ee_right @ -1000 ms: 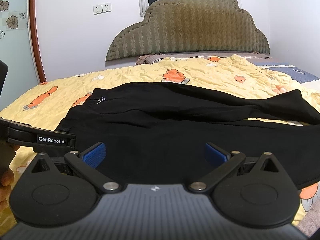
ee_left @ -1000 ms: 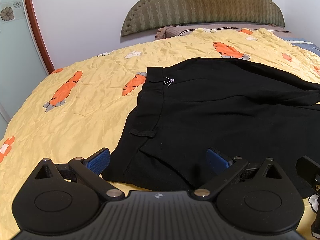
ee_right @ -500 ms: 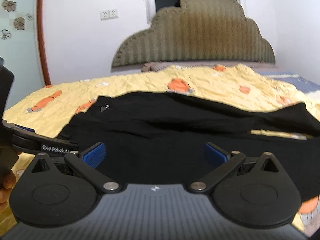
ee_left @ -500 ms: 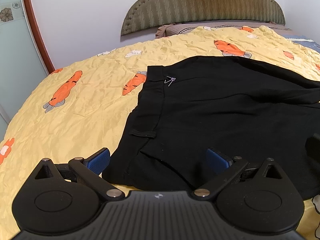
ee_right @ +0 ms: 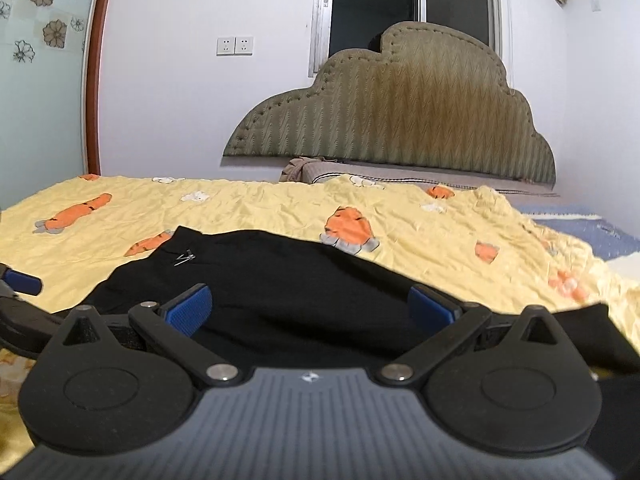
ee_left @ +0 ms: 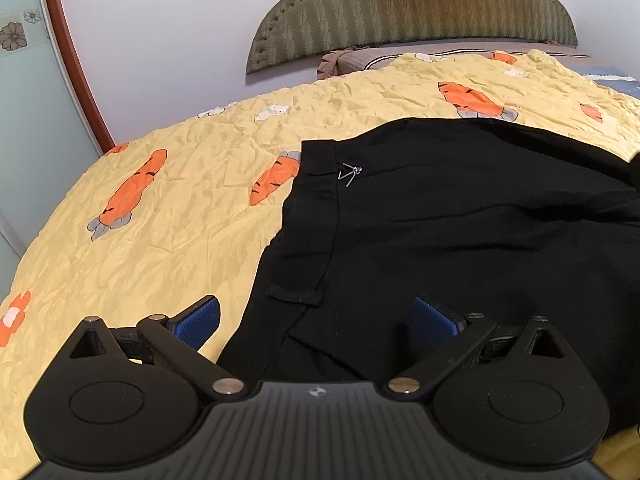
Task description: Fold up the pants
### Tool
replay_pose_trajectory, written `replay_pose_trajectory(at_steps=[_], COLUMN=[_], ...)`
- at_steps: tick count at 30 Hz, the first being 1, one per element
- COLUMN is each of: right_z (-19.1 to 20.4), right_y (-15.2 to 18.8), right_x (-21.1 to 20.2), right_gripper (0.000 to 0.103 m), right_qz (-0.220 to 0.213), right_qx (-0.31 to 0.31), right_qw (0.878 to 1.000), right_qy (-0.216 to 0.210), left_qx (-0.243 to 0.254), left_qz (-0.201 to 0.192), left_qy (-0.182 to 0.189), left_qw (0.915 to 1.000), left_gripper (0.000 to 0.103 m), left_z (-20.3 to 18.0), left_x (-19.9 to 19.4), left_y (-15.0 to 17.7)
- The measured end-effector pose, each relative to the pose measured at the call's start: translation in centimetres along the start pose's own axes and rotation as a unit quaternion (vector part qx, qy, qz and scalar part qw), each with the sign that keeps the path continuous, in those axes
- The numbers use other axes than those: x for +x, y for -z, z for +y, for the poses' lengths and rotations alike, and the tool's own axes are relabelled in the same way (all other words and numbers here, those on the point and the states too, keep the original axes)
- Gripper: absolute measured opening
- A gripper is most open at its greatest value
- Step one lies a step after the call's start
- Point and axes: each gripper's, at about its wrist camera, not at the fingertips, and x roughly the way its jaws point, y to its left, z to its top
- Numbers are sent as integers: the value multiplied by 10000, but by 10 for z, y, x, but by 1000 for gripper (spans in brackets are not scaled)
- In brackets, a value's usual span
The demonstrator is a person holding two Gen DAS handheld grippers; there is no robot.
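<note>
Blue-padded fingers (ee_left: 196, 322) of the left gripper (ee_left: 316, 320) stand wide apart with nothing between them, low over the near waistband corner of the black pants (ee_left: 460, 232). The right gripper (ee_right: 310, 306) is spread just as wide and empty, above the pants' (ee_right: 288, 276) middle. The pants lie flat on the yellow carrot-print bedspread (ee_left: 180, 208), waistband to the left with a small metal clip (ee_left: 349, 173) on it. Beyond them stands an olive padded headboard (ee_right: 400, 116) against the white wall.
</note>
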Motion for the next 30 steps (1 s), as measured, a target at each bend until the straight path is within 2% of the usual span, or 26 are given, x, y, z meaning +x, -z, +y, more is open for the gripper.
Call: replay_pose_trajectory(at_steps=[5,15,21,26,30], right_z=[-13,-8,-17,-22,-14], right_y=[-15,-31,-37,-44,-46], right_x=[25,62,92,130,167], right_gripper=[103,103,103,103,97], right_qz=[96,-63,-14,284,535], right_qx=[6,-697,-592,-814,-1410], right_qw=[9999,9966,9957,9905,9834], right_qy=[-121,-424,-709,-1074,-1005], left_qx=[119,237,405,374,279], left_qz=[-49,-117,-244,-319,-435], left_qy=[-114,-235,-234,-105,-27], left_qw=[9999,9994,9986,9987,9987], left_gripper=[103,103,103,103,103], left_z=[-3,-6,-8,3,18], left_x=[6,18,24,32,39], left_y=[-8,-21,-27,-37,-51])
